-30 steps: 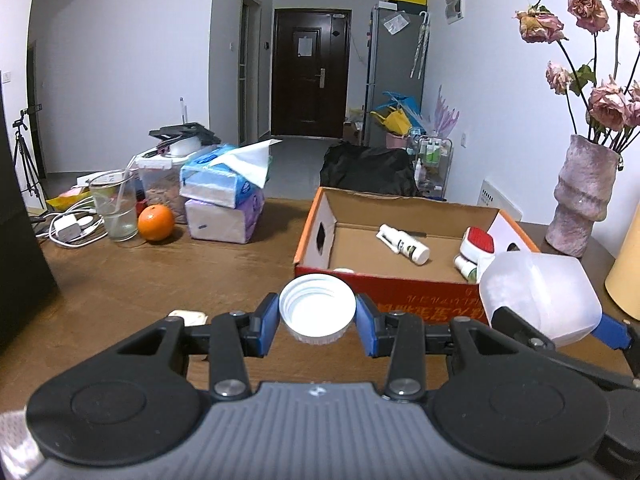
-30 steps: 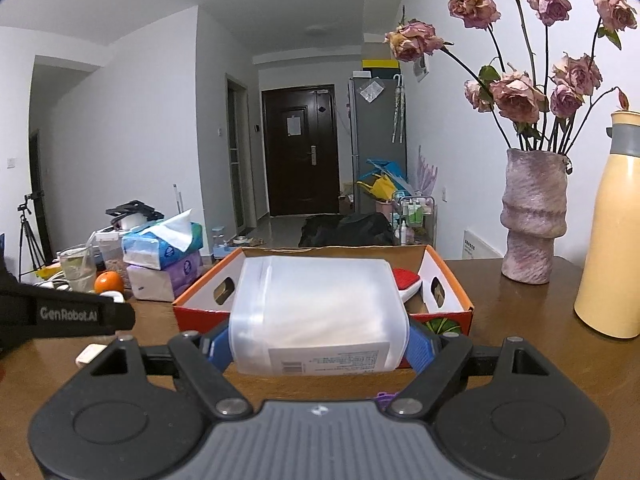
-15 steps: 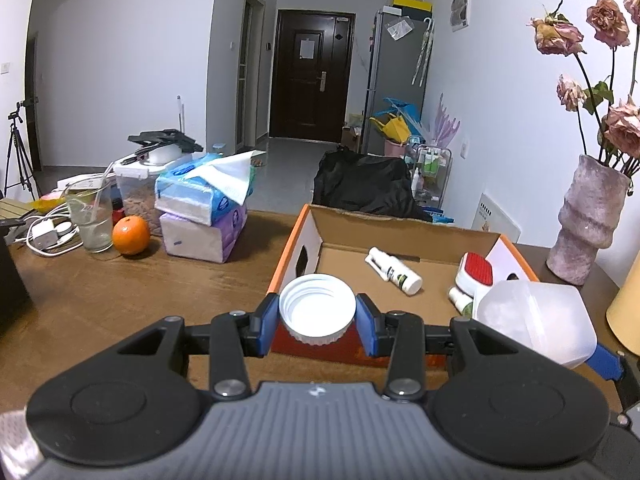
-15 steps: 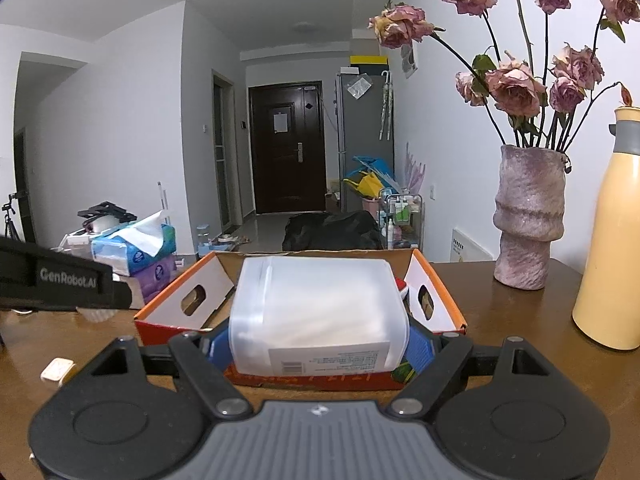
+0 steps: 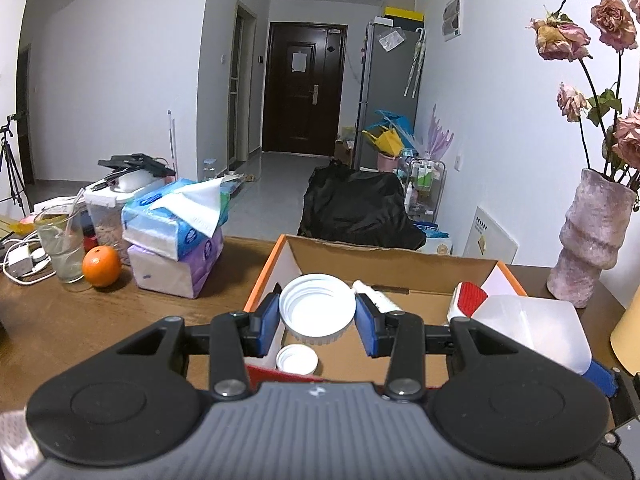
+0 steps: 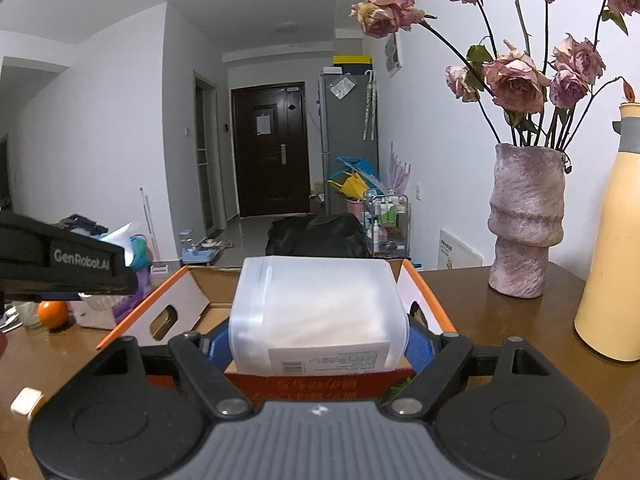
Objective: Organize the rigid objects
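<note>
Two things are in your grip above the cardboard box [image 5: 384, 256]: your left tongs [image 5: 317, 318] are clamped on the white lid [image 5: 317, 310] over the box's near left corner, and your right tongs [image 6: 318, 346] are clamped on the translucent plastic container [image 6: 318, 304] over its near right side. Inside the box lie a small white cap [image 5: 297, 359], a white bottle [image 5: 376, 298] and a red-topped item [image 5: 470, 294]. Left of the box on the wooden surface [image 5: 60, 312] sit the tissue packs [image 5: 176, 240] and an orange [image 5: 101, 266]; right of it stands the pink vase [image 6: 526, 220].

Glossy wooden table [image 6: 500, 332], matt cardboard box [image 5: 384, 258]
</note>
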{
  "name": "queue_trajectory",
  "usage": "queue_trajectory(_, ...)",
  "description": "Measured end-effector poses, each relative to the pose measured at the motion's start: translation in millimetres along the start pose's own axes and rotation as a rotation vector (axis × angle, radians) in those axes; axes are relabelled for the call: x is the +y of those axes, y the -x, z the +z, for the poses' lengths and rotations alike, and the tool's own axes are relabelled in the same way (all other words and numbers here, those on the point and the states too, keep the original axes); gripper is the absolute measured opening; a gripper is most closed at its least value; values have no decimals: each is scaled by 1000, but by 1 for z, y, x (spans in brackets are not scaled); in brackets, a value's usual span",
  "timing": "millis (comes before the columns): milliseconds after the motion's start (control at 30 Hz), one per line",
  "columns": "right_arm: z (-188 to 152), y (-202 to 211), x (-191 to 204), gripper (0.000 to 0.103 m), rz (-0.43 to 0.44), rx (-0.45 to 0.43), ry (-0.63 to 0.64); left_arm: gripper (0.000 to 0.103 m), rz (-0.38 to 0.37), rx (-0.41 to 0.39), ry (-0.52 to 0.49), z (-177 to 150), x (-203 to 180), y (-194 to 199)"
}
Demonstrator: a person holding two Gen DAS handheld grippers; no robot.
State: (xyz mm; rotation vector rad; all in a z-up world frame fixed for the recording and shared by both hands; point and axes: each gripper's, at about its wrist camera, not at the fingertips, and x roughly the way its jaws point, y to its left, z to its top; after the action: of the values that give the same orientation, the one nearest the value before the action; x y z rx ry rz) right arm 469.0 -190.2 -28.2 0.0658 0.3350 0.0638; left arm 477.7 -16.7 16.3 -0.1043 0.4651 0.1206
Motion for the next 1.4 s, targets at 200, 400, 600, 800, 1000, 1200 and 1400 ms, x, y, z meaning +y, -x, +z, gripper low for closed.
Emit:
queue_trajectory(200, 9, -16, -6, 82, -25, -4, -24, 42, 2, -6, -5, 6, -6, -15)
queue_trajectory(400, 15, -30, -10, 82, -49, -8, -45, 42, 11, -6, 1, 11, -9, -30)
queue_trajectory(600, 19, -45, -14, 82, -62, -4, -55, 42, 14, -6, -4, 15, -12, -43)
queue_trajectory(800, 21, -57, -14, 82, -65, 3, -58, 42, 27, 2, -18, 18, -14, -61)
queue_trajectory(1000, 24, -70, -15, 82, -69, 13, -60, 42, 39, 22, -19, 19, -13, -77)
queue_trajectory(1200, 24, -81, -11, 82, -69, 22, -51, 42, 49, 33, -35, 20, -15, -91)
queue_trajectory(1400, 21, -92, -6, 82, -62, 40, -34, 42, 47, 50, -48, 20, -17, -104)
